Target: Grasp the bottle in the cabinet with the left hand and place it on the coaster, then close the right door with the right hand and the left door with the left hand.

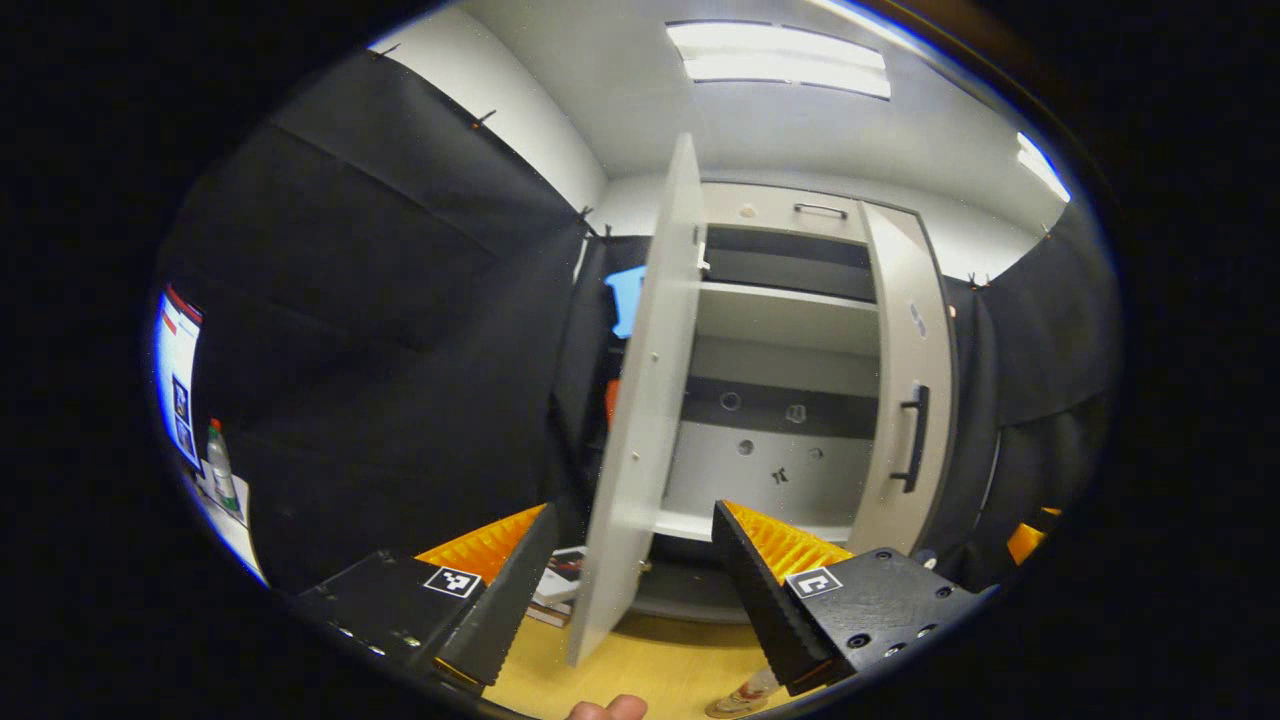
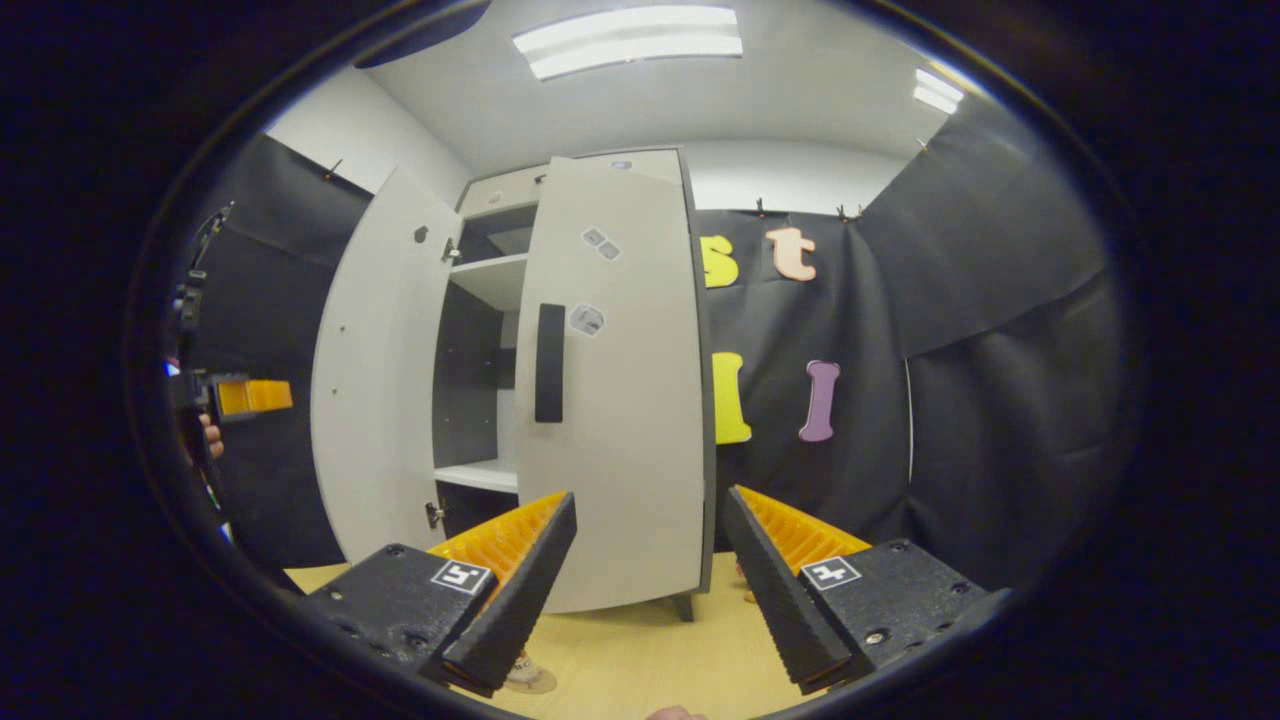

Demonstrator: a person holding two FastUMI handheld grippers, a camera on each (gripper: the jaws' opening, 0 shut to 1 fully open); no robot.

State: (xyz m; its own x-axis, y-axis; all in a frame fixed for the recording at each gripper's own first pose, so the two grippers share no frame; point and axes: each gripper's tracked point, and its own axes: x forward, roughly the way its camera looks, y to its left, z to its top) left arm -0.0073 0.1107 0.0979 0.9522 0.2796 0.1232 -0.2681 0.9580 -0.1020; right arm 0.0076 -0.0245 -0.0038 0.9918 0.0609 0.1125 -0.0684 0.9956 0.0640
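Note:
The grey cabinet [image 1: 780, 330] stands ahead with bare shelves. Its left door [image 1: 640, 420] swings wide, edge-on to my left gripper [image 1: 635, 512], which is open and holds nothing. The right door [image 2: 610, 400] with its black handle [image 2: 549, 362] is almost shut; my open, empty right gripper [image 2: 650, 497] hovers just in front of it. Low on the wooden table [image 2: 640, 650], a bottle [image 2: 522, 668] stands on a round coaster [image 2: 530, 685]. That bottle [image 1: 745, 692] also peeks in at the bottom of the left gripper view. The left gripper [image 2: 250, 396] shows far left, with a hand [image 2: 210, 435].
A green-capped bottle [image 1: 218, 465] stands on a side surface at far left. Books [image 1: 560, 580] lie under the cabinet's open left door. Black cloth walls surround the booth. A fingertip [image 1: 610, 708] shows at the bottom edge.

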